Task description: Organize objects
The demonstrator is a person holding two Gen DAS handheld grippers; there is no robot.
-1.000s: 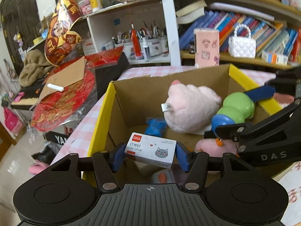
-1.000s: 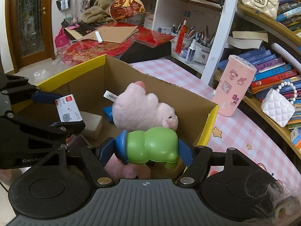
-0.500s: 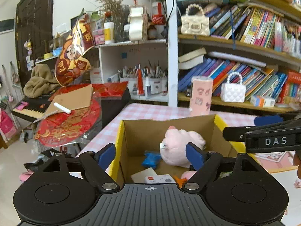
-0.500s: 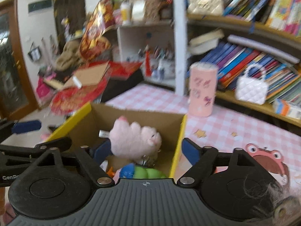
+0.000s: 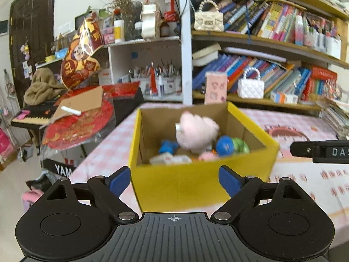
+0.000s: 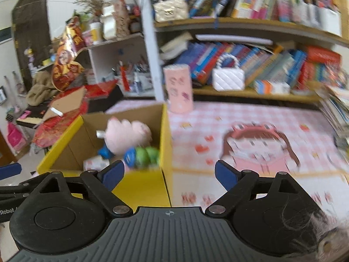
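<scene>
**On the desk: a filled box, both grippers empty**

On the pink checked desk (image 6: 250, 118) sits the yellow cardboard box (image 5: 196, 183), holding the pink plush toy (image 5: 196, 130), the green and blue toy (image 5: 233, 145), a small blue toy (image 5: 168, 147) and the white staple box (image 5: 170, 159). The left gripper (image 5: 174, 178) hangs before the box's near wall, fingers spread wide with nothing between them. The right gripper (image 6: 169, 172) is likewise spread and empty, near the box's right corner. The plush looks soft and light, best pinched across its body. The green toy seems hard, smooth plastic and may slip; take it at its waist. Should the box itself need shifting, it looks light, best held by a wall edge.
</scene>
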